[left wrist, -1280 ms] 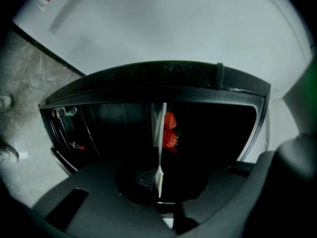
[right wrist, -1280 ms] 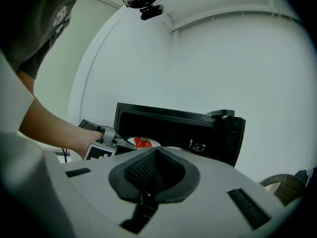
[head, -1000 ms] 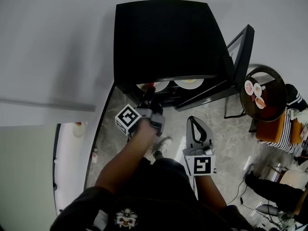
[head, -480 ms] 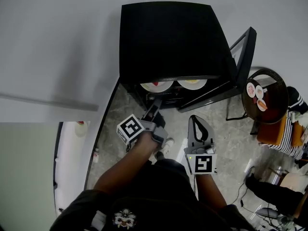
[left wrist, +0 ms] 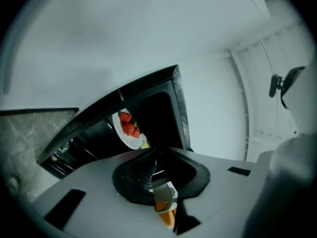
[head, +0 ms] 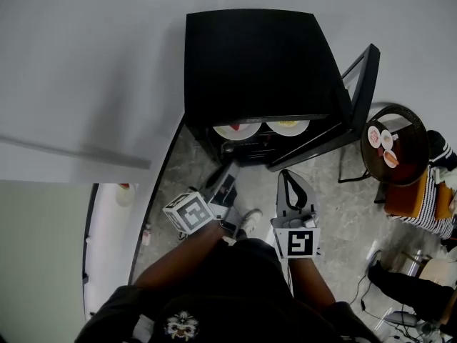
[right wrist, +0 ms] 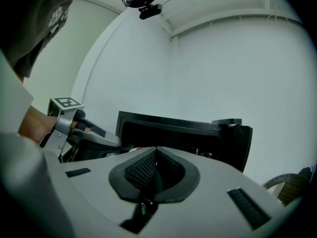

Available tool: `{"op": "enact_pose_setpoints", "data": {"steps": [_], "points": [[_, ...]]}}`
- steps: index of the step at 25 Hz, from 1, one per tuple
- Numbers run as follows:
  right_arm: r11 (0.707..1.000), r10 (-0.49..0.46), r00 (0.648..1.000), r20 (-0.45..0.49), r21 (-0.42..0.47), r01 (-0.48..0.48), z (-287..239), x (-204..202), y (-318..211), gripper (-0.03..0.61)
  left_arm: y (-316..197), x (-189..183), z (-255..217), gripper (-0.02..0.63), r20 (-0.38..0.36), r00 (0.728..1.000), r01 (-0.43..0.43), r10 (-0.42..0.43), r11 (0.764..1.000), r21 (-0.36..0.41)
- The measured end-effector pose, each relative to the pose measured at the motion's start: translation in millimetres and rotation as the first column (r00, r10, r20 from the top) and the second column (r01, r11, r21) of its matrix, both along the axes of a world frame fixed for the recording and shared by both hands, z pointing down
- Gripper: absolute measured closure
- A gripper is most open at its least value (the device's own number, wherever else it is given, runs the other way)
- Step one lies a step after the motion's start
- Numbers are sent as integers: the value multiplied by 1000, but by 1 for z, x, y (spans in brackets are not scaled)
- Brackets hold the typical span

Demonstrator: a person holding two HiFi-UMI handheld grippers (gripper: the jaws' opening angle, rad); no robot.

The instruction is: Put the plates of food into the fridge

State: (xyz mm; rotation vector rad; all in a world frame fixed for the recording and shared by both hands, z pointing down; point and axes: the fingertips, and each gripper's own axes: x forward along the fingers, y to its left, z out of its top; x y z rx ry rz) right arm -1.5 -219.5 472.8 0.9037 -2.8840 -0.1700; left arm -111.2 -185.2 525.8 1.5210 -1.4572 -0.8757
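The black fridge (head: 257, 63) stands open with its door (head: 360, 84) swung to the right. Two white plates lie side by side on its shelf, one with red strawberries (head: 237, 129) and one with yellow food (head: 288, 126). The strawberry plate (left wrist: 128, 128) also shows in the left gripper view. My left gripper (head: 218, 183) hangs in front of the fridge, apart from the plates. Its jaws have just been closing and now stand shut (left wrist: 152, 165) with nothing between them. My right gripper (head: 293, 190) is beside it, shut and empty (right wrist: 154, 157).
A round dark table (head: 410, 164) at the right carries several small dishes of food (head: 378, 136). Beside it is an orange seat (head: 403, 195) with a person in stripes. A white wall runs behind the fridge, and a white ledge (head: 107, 241) lies at the left.
My left gripper has drawn back from the fridge shelf toward me and rolled, leaving the strawberry plate inside. The right gripper has stayed put.
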Motion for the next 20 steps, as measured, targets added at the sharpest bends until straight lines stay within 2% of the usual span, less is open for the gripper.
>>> {"op": "enact_pose_setpoints", "data": {"steps": [3,5,8,10,12,15,17,20], "points": [[1000,13,1000,14,-8,-13,-3,-1,1,554,-1,5,-14,565,133,991,-38,34,999,27],[1000,24,999,24,-21,-24,-4,-2,0,554,-2,7,-23,574,219,974,-65,56,997,37],[999,37,998,51,-11,-36,-11,-2,-1,554,-4,11,-39,583,377,923,-103,77,993,50],[999,45,997,57,-1,-45,-15,-1,-2,554,-5,15,-52,586,488,869,-132,87,989,59],[998,55,997,61,-9,-55,-17,0,-2,554,-6,20,-62,586,589,803,-162,92,985,67],[998,64,995,72,-16,-63,-21,-1,-3,554,-7,29,-76,588,727,680,-205,95,977,64],[997,73,994,81,-21,-72,-25,0,-5,554,-8,35,-83,589,789,608,-222,90,973,61],[995,97,991,97,-27,-95,-29,4,-9,554,-8,38,-91,589,834,546,-226,73,972,63]]}}
